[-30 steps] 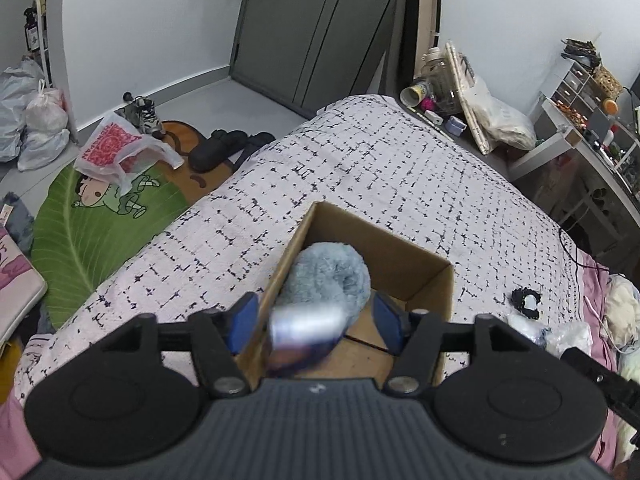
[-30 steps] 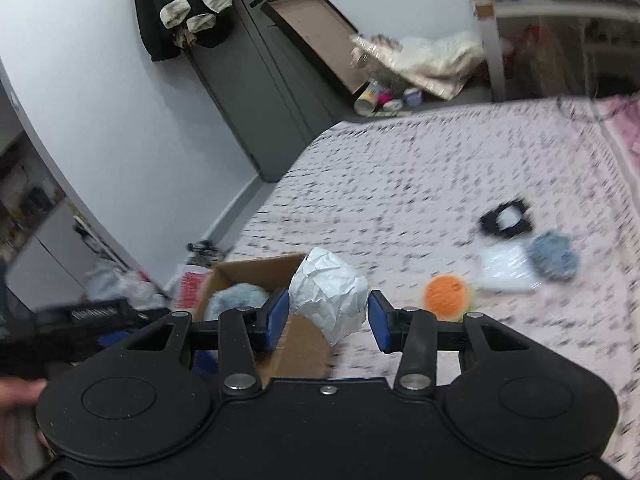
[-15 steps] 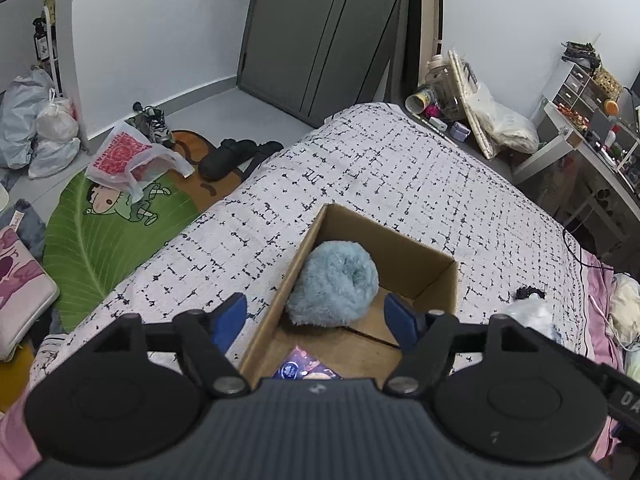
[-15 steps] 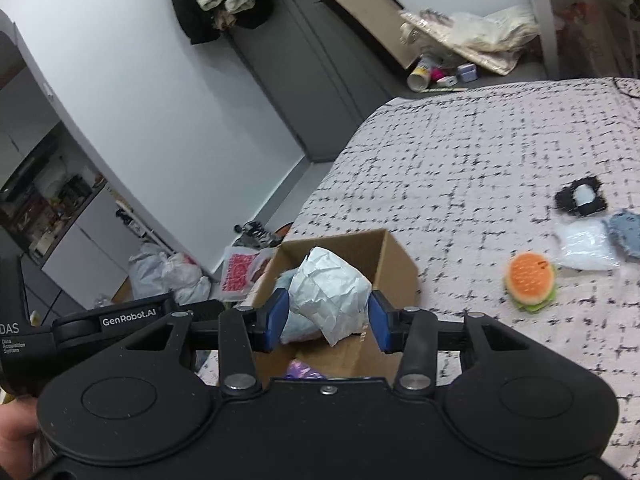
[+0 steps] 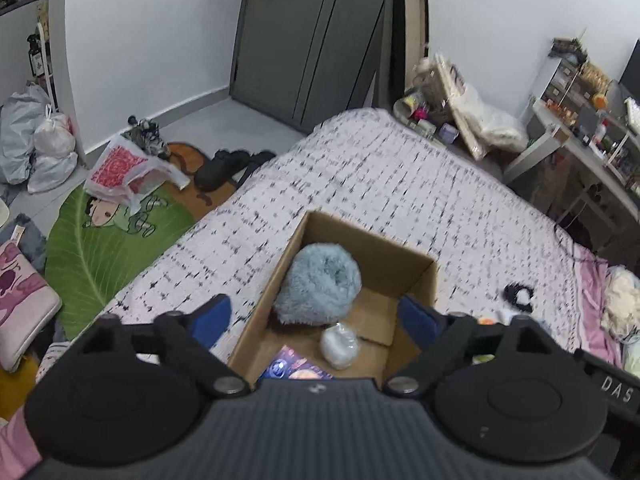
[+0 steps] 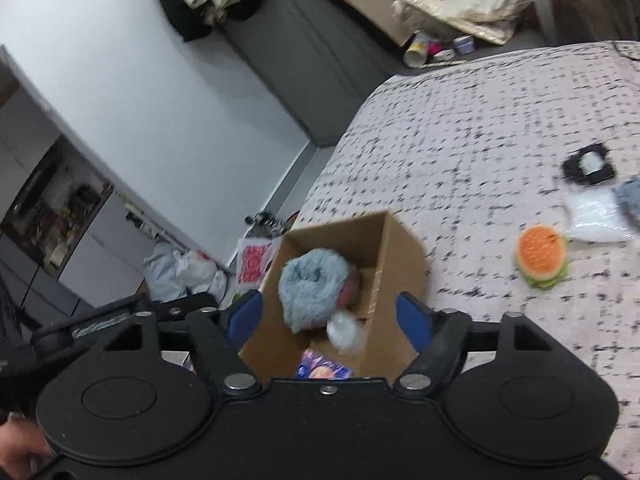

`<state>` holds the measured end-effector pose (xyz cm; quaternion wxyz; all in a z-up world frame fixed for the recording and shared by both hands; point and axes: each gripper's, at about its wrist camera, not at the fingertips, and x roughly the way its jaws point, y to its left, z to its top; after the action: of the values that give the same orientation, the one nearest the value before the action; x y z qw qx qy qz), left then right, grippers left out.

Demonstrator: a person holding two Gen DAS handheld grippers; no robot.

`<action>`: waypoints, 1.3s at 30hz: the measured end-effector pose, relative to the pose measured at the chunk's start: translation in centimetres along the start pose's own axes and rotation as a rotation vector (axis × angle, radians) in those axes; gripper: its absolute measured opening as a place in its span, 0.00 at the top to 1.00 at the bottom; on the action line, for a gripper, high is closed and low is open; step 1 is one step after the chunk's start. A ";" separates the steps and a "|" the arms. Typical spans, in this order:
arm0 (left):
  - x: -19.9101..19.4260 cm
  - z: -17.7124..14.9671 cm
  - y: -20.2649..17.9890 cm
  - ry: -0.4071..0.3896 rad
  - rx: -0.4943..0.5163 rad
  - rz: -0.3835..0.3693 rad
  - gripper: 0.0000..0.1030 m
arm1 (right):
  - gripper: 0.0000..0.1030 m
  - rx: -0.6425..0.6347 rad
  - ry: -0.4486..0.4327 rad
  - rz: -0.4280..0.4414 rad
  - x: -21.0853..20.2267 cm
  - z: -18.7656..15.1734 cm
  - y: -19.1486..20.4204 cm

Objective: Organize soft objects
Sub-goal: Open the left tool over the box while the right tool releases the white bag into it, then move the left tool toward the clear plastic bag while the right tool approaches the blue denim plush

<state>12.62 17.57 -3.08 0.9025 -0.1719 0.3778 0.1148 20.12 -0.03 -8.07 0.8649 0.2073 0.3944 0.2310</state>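
Since a second ago the white crumpled bundle has left my right gripper and now lies in the cardboard box, and the purple packet dropped from my left gripper lies at the box's near end. Both grippers' jaws are opening with nothing pressed between the blue pads.

A fluffy pale-blue plush, rolled into a ball, fills the far left part of the box; the white bundle sits just beside it on the near side. On the bed, well apart from the box, lie a burger plush, a clear white bag and a black-and-white item; a blue-grey piece beside the bag is too blurred to identify.

Bedcover around the box is bare on the far and right sides. Its left wall runs near the bed's edge, with a green leaf rug on the floor below.

Both my grippers hang above the box's near end, tilted downward, my left one visible at the lower left in the right wrist view.
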 end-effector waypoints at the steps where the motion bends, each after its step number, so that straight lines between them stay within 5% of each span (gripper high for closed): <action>1: -0.2 0.0 -0.1 -0.012 -0.002 -0.008 0.08 | 0.26 0.001 -0.004 -0.005 -0.4 0.2 -0.2; 4: -0.8 0.0 -0.7 -0.038 -0.005 -0.027 0.00 | 0.23 0.002 -0.001 -0.040 -1.4 0.2 -0.7; 22: -3.1 -1.0 -6.9 -0.095 0.099 -0.073 0.00 | 0.00 -0.097 -0.024 -0.118 -7.7 1.9 -2.8; 39: -2.8 -3.0 -12.9 -0.043 0.132 -0.048 0.00 | 0.00 -0.061 -0.100 -0.109 -12.9 3.9 -7.9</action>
<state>13.09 4.31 -0.15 0.9222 -0.1188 0.3609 0.0716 17.49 -14.40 -2.44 0.9007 0.1702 0.3544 0.1847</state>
